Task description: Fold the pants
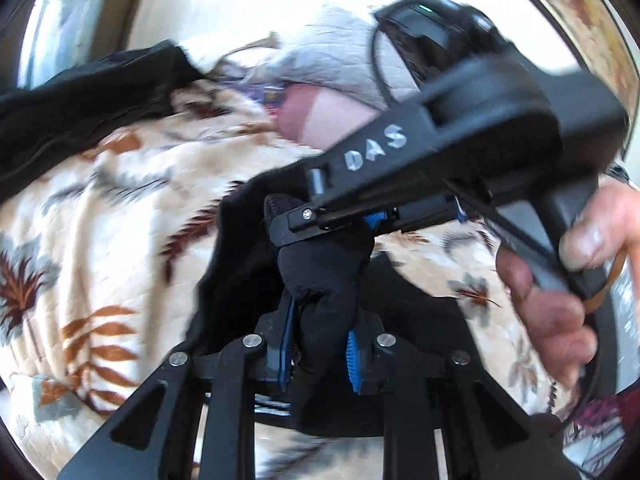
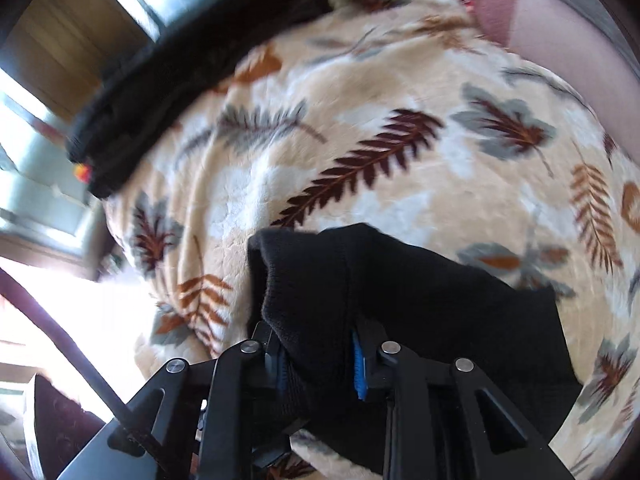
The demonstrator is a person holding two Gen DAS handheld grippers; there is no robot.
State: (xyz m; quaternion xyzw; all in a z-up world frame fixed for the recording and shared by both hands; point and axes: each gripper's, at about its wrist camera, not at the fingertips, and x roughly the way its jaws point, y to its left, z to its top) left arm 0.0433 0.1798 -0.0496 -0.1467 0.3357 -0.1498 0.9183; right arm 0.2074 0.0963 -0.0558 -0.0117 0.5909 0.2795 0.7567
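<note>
Leaf-print blanket (image 2: 360,80) covers the bed; bright window behind. Black pants (image 2: 400,300) lie across it, long axis running from the near edge out to the far left edge, where the rest sits bunched (image 1: 80,92).

Left gripper (image 1: 320,344): jaws clamped on a bunched fold of pants, cloth pinched between the blue pads. Right gripper (image 2: 320,360): jaws clamped on a ribbed hem, fabric draping to the right.

Left wrist view alone shows the right gripper (image 1: 288,216) from outside, biting the same cloth just beyond the left one, with a hand (image 1: 568,272) on its handle. Right wrist view alone shows a small orange tag (image 2: 82,171) at the far bunch's end.
</note>
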